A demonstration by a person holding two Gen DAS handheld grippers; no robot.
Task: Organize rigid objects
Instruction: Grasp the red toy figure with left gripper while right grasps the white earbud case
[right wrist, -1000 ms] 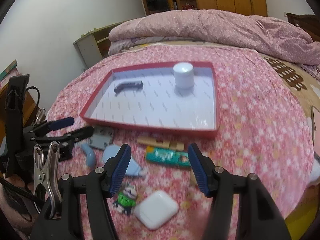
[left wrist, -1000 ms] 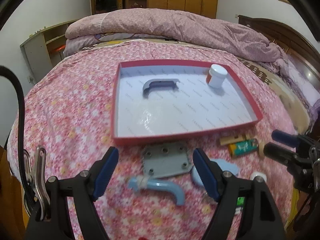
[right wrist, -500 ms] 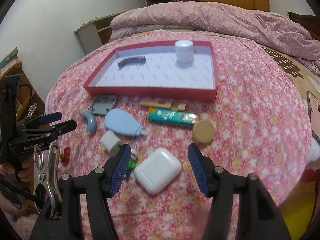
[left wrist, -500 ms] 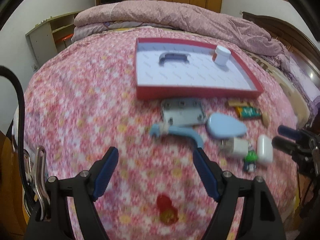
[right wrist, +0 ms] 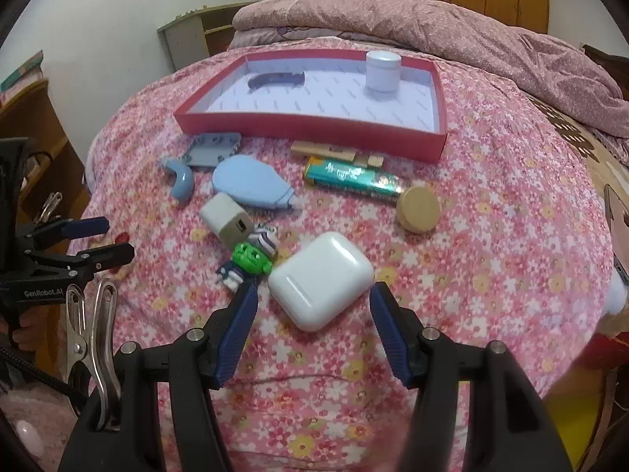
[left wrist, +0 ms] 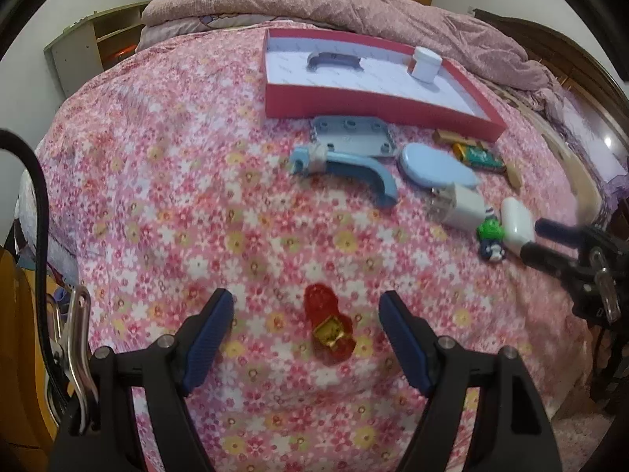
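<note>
The left gripper (left wrist: 304,332) hangs with its jaws spread wide on either side of a small red trinket (left wrist: 329,330) on the floral bedspread (left wrist: 177,181). Farther right, the right gripper (right wrist: 312,330) is likewise spread apart, empty, just short of the white earbud case (right wrist: 320,280), with the red tray (right wrist: 314,124) beyond the scattered items.
</note>
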